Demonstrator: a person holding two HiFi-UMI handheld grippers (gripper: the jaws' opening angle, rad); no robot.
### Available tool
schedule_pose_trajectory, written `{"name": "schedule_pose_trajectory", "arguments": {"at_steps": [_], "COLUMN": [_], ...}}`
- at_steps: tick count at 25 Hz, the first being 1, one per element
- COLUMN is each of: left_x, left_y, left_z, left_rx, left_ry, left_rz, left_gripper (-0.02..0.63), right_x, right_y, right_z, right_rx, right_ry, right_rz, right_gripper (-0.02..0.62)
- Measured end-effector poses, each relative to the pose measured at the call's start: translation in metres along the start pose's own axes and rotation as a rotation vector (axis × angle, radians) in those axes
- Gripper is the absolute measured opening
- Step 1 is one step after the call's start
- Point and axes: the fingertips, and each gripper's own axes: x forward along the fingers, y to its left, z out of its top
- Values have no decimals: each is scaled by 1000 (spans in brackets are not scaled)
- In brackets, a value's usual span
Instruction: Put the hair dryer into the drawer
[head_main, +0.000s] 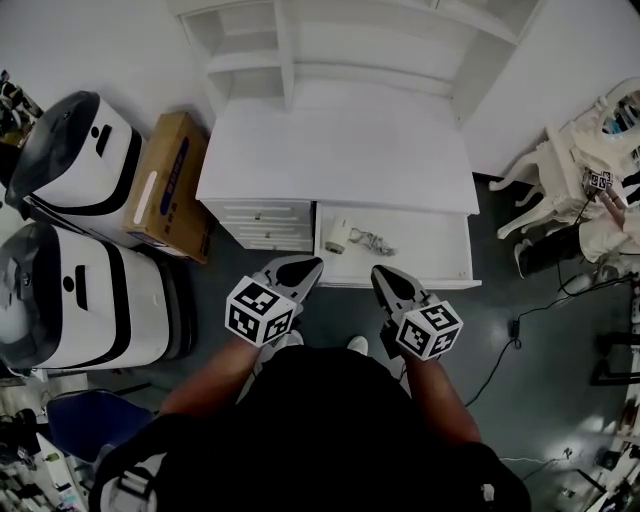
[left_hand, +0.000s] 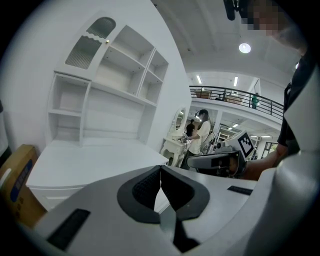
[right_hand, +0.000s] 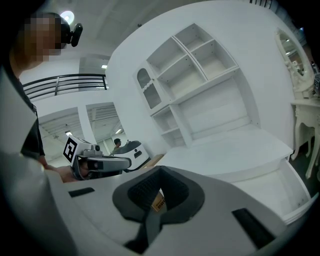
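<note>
No legible word, brand or number recorded.

- Cardboard box (head_main: 170, 185), left of white desk (head_main: 340, 150): blue printed band along top face; lettering too small to read.
- Left gripper (head_main: 310, 266) cube (head_main: 260, 310), in front of desk: black-and-white square code markers; no letters or digits.
- Right gripper (head_main: 380, 272) cube (head_main: 428, 330), in front of desk: same kind of markers; nothing readable.
- Tan label (right_hand: 158, 202), glimpsed in right gripper view: dark print, not made out.
</note>
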Motion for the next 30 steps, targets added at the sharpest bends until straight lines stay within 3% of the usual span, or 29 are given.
{"name": "schedule_pose_trajectory", "arguments": {"at_steps": [30], "left_x": [-6], "left_y": [-12], "left_z": [-8], "left_rx": [8], "left_ry": [8], "left_rz": [-10], "left_gripper": [11], "right_x": [-12], "right_y": [11], "right_z": [-10], "right_rx": [-9], "right_ry": [-1], "right_rz": [-9], "right_gripper": [25]}}
